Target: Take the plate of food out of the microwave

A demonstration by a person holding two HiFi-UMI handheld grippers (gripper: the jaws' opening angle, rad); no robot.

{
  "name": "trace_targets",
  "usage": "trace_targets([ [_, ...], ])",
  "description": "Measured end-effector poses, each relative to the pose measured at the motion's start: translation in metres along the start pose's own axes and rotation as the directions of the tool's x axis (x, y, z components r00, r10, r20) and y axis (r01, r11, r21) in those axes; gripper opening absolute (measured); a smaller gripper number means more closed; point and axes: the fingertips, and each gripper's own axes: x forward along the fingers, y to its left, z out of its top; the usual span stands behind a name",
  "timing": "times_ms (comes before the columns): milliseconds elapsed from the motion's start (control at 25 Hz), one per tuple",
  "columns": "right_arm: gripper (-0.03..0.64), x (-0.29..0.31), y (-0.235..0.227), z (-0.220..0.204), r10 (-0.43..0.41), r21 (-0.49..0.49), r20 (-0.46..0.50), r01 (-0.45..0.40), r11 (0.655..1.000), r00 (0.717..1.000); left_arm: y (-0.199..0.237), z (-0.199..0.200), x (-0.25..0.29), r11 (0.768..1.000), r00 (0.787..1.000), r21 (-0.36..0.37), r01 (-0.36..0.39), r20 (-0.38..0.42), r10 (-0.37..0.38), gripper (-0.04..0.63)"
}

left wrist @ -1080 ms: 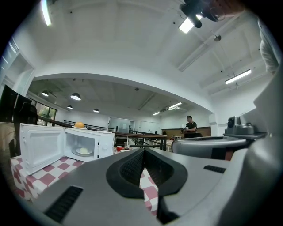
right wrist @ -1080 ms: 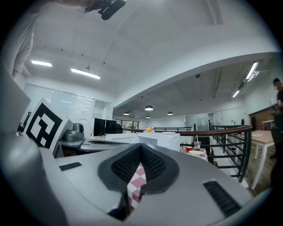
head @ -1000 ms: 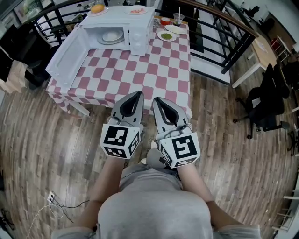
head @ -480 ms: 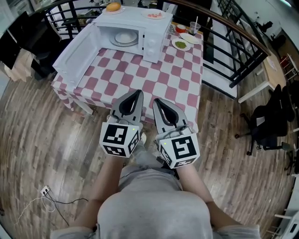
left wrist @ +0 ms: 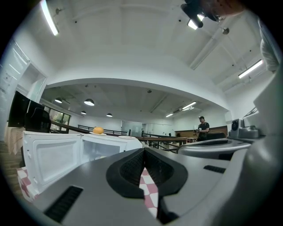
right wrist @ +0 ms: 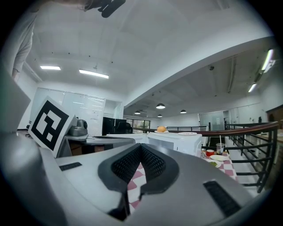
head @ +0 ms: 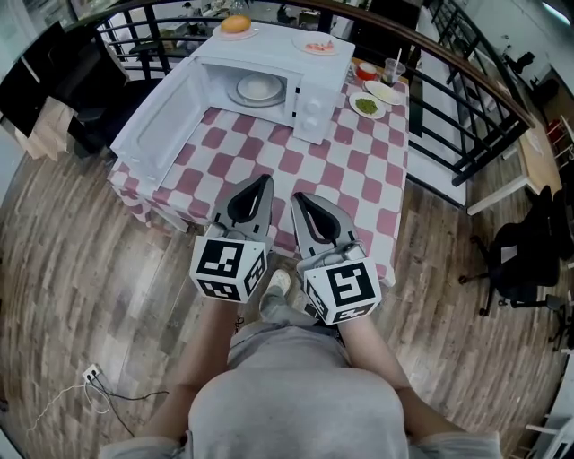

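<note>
Both claws have drawn nearer the worktop (head: pixel 359 170) over the last second. More of each now overlaps its checked cloth in the head view, and the microwave (head: pixel 309 81) sits lower and larger in that view than before. Its door (head: pixel 166 112) stands swung wide to the left, reaching out past the cloth's edge. Inside the open cavity lies the plate (head: pixel 258 88), white, with whatever it carries too small to tell. On the microwave's roof a round orange food (head: pixel 236 24) sits on a dish at the left, and a second dish (head: pixel 318 45) lies at the right. Right of the microwave, at the worktop's far corner, stand a red bowl (head: pixel 367 70), a cup (head: pixel 392 70) and a dish of green food (head: pixel 366 105). The left claw (head: pixel 265 179) points level toward the microwave, its jaws pressed together with nothing between them. The right claw (head: pixel 297 195), just beside it, is likewise pressed together and empty.
</note>
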Motion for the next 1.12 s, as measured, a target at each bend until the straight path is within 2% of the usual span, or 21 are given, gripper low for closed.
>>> trace_targets([
  [240, 0.023, 0.041, -0.016, -0.005, -0.003, 0.005, -0.020, 0.004, 1.000, 1.000, 0.035, 0.006, 0.029, 0.999, 0.999, -0.024, -0.028, 0.016, 0.028, 0.002],
  [520, 0.023, 0.090, -0.039, -0.006, -0.004, 0.028, -0.014, 0.005, 1.000, 1.000, 0.068, -0.001, 0.067, 0.999, 0.999, -0.029, -0.033, -0.031, 0.032, 0.002],
  [720, 0.023, 0.119, -0.059, -0.011, -0.010, 0.040, -0.015, 0.011, 0.999, 1.000, 0.084, -0.011, 0.099, 0.999, 0.997, -0.035, 0.002, -0.071, -0.005, 0.002],
  [880, 0.023, 0.138, -0.077, -0.016, -0.020, 0.050, -0.030, 0.021, 0.999, 0.999, 0.091, -0.017, 0.127, 0.997, 0.994, -0.067, 0.041, -0.098, -0.048, 0.002],
  [1120, 0.023, 0.166, -0.088, -0.026, -0.003, 0.057, -0.055, 0.006, 0.998, 0.999, 0.113, -0.028, 0.158, 0.990, 0.992, -0.139, 0.021, -0.117, -0.038, 0.002],
])
